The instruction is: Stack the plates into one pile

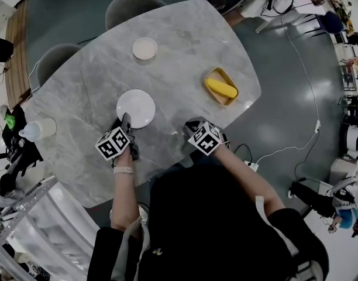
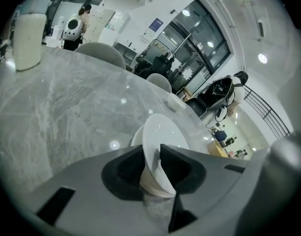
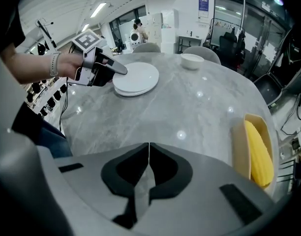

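White round ceramic plates piled, release step: left gripper fingers slack astride top rim, right gripper clenched empty. Next: withdraw without nudging.

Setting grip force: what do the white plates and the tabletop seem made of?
White plates: probably glazed ceramic, possibly melamine; smooth glossy white with a thin rim. Tabletop: polished marble or a marble-look slab; grey veining and sharp reflections of ceiling lights.

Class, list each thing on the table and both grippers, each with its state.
Plates: two, stacked flat.
Bowl: upright, apart from plates.
Tray: holds a corn cob.
Left gripper: open, plate rim between its jaws.
Right gripper: shut, empty.
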A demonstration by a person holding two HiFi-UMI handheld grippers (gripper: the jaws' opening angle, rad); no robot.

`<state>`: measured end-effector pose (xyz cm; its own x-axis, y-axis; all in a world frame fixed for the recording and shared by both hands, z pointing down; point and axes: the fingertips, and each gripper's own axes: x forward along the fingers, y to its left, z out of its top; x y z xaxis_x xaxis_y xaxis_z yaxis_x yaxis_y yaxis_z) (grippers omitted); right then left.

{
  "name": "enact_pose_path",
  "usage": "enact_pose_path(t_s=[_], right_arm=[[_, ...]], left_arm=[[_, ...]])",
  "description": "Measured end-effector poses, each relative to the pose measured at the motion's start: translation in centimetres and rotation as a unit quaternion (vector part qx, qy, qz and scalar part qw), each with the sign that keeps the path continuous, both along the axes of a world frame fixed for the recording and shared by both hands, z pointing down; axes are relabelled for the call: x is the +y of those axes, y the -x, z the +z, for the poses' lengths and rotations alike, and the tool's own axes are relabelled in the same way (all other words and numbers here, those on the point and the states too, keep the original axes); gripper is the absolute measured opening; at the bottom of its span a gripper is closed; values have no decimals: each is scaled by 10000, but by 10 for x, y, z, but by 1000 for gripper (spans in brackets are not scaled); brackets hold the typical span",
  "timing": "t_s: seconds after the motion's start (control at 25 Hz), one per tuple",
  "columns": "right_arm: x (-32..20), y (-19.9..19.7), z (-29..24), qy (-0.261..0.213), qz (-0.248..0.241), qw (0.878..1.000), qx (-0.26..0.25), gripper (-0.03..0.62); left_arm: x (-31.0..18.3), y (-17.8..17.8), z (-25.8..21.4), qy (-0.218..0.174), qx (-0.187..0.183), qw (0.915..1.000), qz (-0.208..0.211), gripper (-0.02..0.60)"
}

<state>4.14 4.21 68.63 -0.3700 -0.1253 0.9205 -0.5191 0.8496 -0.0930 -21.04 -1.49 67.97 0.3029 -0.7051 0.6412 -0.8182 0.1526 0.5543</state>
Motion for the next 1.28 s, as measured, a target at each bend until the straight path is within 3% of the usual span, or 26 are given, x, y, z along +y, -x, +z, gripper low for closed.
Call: enact_pose_path(t_s=[0.16, 0.28, 0.36, 0.68, 0.92, 1.12, 1.28], right_arm=[[1, -5, 0, 29, 78, 10000, 21, 17], [-2, -6, 0, 0, 113, 9999, -8, 17], [-3, -7, 0, -4, 124, 9999, -27, 17], [-4, -15, -5, -45, 178, 9998, -67, 17], [-5, -21, -5, -62, 221, 9997, -72, 17], [-4, -29, -5, -38, 242, 9997, -54, 17], [-4, -30, -6, -63, 223, 9997, -86, 17]], left_arm=[[-2, -5, 1, 82, -733, 9963, 443, 118], [-3, -9, 2, 172, -1424, 9866, 771, 143], [-3, -11, 3, 212, -1694, 9812, 903, 149], [-2, -17, 1, 343, -2063, 9721, 1060, 185], [-1, -6, 1, 455, -2490, 9628, 945, 239], [6, -1, 12, 755, -2475, 9610, 977, 258], [8, 2, 9, 729, -2433, 9636, 829, 258]])
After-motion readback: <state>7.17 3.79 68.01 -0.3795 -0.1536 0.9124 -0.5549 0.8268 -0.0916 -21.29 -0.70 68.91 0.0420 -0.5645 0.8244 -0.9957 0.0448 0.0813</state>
